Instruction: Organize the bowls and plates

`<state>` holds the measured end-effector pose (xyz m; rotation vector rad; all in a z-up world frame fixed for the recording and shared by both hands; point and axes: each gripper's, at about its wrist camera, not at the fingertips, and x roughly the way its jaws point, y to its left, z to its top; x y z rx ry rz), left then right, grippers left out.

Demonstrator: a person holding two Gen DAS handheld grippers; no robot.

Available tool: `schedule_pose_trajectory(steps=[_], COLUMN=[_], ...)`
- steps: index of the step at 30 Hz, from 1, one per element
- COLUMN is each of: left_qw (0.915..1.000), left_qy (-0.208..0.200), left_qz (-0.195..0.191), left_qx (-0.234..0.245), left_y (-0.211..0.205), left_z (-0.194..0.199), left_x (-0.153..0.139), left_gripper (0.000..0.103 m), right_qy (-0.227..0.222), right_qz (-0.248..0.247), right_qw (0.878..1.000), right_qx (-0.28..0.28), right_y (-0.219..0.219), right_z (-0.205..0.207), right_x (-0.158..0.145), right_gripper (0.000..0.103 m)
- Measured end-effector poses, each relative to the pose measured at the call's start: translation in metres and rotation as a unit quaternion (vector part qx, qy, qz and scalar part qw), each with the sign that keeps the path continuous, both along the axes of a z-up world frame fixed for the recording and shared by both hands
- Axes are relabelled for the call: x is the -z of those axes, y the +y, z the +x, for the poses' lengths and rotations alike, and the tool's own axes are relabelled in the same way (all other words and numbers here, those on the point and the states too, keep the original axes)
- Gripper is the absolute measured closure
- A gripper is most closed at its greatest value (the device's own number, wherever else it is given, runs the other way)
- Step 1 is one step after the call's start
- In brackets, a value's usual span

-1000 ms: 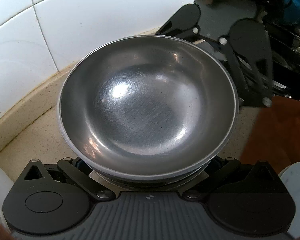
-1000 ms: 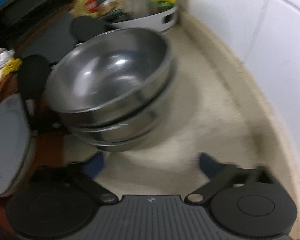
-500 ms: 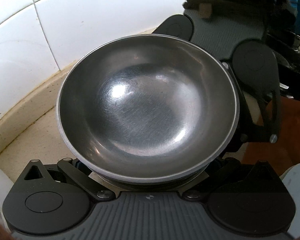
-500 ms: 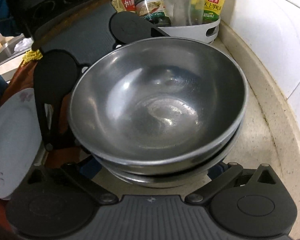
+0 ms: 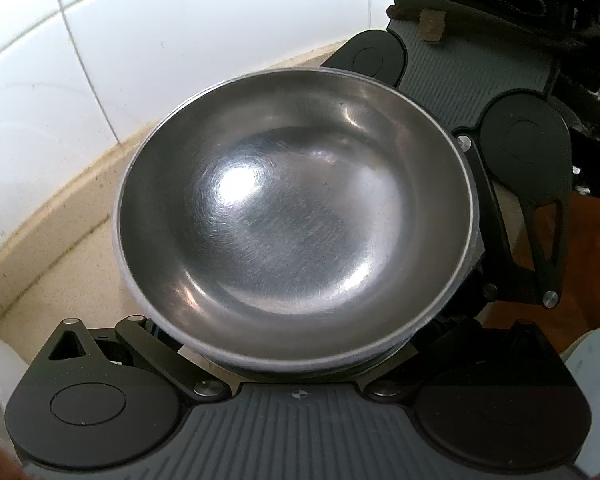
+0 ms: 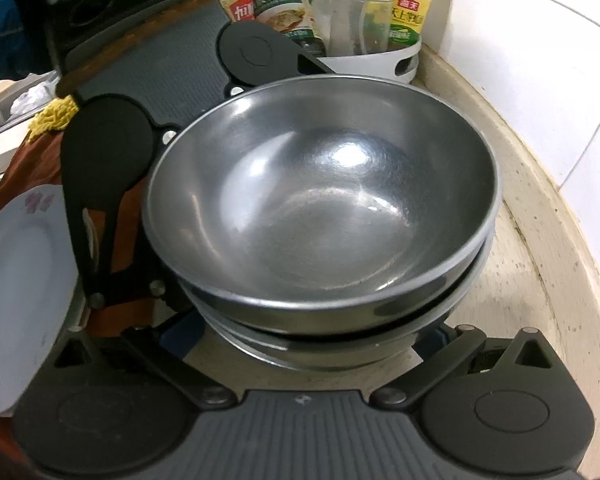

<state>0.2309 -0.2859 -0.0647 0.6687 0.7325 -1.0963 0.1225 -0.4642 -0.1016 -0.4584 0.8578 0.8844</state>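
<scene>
Now both claws, left and right, spread wide around stacked round steel bowls near the beige counter's back edge; next, clamp and lift.

- A stack of steel bowls stood on the beige counter, filling the middle.
- The right gripper spread its fingers wide at the stack's base.
- The left gripper reached in opposite.
- A flowered white plate lay left.
- Bottles stood in a white holder by the tiled wall.
</scene>
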Motion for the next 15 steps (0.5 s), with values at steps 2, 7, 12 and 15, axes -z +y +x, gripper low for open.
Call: schedule_pose_trajectory(steps=[2, 7, 12, 15], left_qw=[1.0000, 0.9993, 0.9986, 0.9979], left_qy=[-0.008, -0.029, -0.042, -0.051], left_qz=[0.002, 0.017, 0.025, 0.030], left_qx=[0.003, 0.016, 0.022, 0.025], left_y=[0.001, -0.003, -0.007, -0.013], left_z=[-0.004, -0.015, -0.021, -0.024], left_x=[-0.001, -0.006, -0.008, -0.009], left_gripper=[0.000, 0.000, 0.000, 0.000], right_qy=[-0.002, -0.007, -0.001, 0.006], right_qz=[-0.001, -0.005, -0.011, -0.016], right_qw=[1.000, 1.000, 0.999, 0.999], right_qx=[0.007, 0.021, 0.038, 0.048], right_y=[-0.001, -0.002, 0.001, 0.001], right_z=[-0.005, -0.012, -0.013, -0.013], right_x=[-0.001, -0.003, -0.005, -0.007], right_gripper=[0.004, 0.006, 0.010, 0.012])
